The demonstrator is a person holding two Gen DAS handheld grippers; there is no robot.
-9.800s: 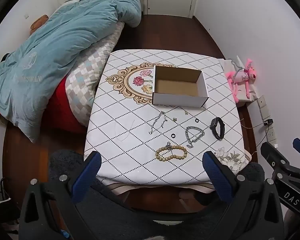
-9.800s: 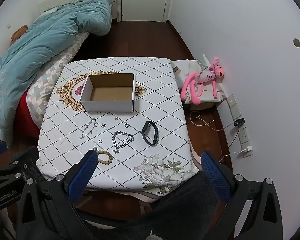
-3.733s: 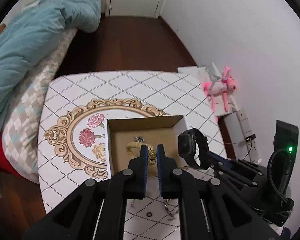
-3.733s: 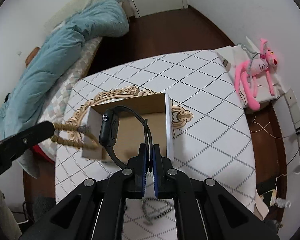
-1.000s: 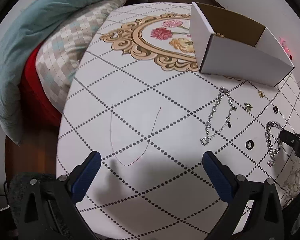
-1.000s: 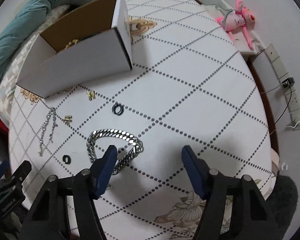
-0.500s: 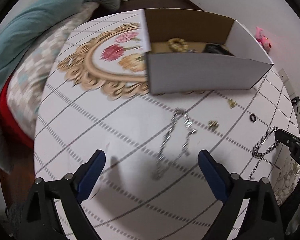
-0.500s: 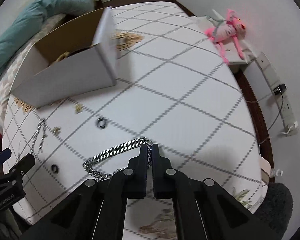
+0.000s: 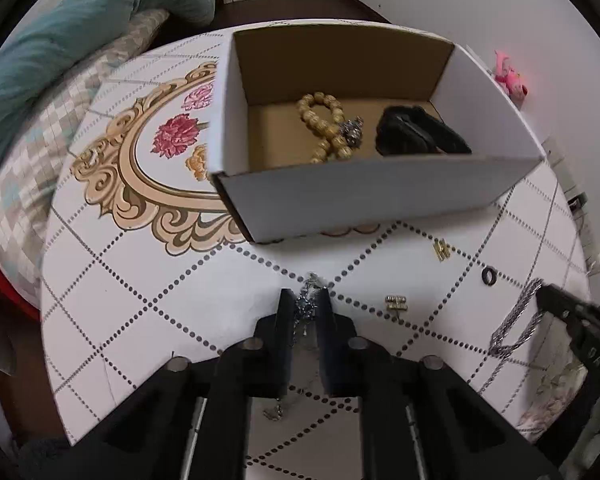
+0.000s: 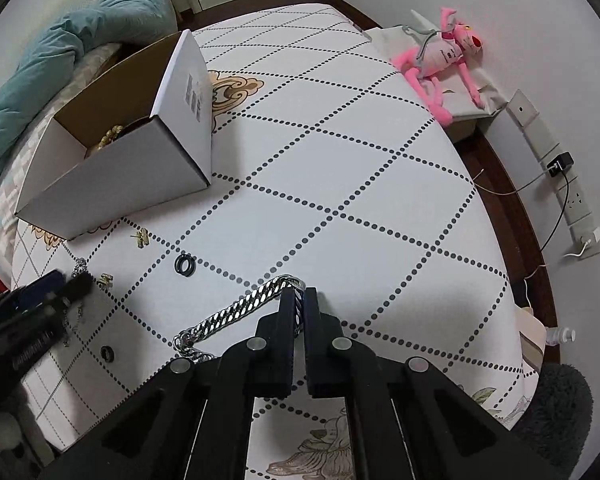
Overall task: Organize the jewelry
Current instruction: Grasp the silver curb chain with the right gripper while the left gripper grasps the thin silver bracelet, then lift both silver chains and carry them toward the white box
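Left gripper (image 9: 305, 308) jaws pinching thin silver charm chain (image 9: 307, 304), lower length hidden, right gripper (image 10: 299, 300) jaws clamping chunky silver curb-link bracelet (image 10: 236, 312), black watch (image 9: 416, 136) half-hidden in white cardboard box (image 9: 380, 196)

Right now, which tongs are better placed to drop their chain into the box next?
Left. The left tongs, shut on the thin chain, sit directly before the box; the right tongs grip the thick chain farther off.

Right gripper (image 9: 580, 328), seen at right edge of left wrist view: white letters "DAS" on black body, partly cut off. Left gripper (image 10: 40, 312), at near left of right wrist view: white lettering on body, too blurred to read. White box (image 10: 188, 92), right end wall: printed label block, too small to read.
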